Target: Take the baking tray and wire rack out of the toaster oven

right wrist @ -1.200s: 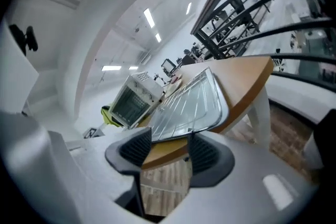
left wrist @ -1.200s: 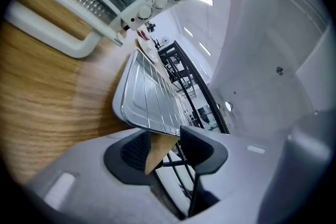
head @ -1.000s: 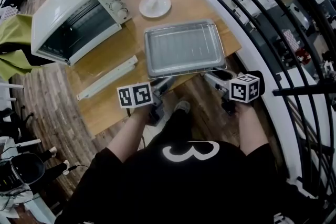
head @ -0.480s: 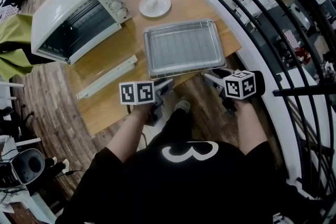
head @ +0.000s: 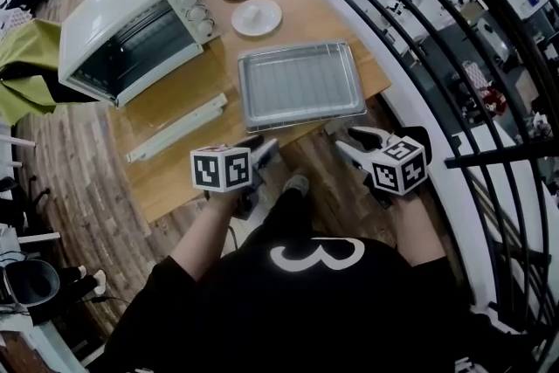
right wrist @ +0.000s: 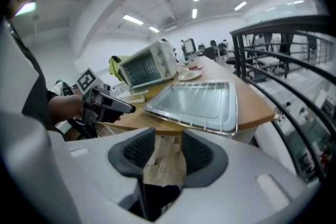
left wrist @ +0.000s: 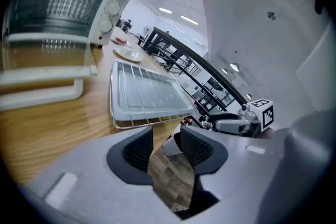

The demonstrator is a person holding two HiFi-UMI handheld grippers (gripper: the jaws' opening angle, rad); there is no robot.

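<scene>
**Both grippers drawn back from the tray**

Both grippers had pulled away from the table's near edge toward the person, and the view had shifted a little with them. The left gripper [head: 260,150] hung off that edge with its jaws apart and only floor showing between them. The right gripper [head: 354,142] sat level with it to the right; its jaws had just been closing partway, yet a gap remained and nothing lay in it.

Just beyond them, the tray [head: 301,83] lay flat by the table's [head: 175,179] near right corner. It rested on the rack [left wrist: 137,124], whose wires showed under its rim. Neither gripper touched them.

Farther back, toward the left edge, the oven [head: 113,13] stood with its door [head: 166,105] folded down onto the table. Its inside was dark, and whether anything remained there could not be told. Two plates [head: 258,16] sat near the far edge.

By this layout the removal looked finished, with tray and rack both out and released. At most the door was left to shut.
</scene>
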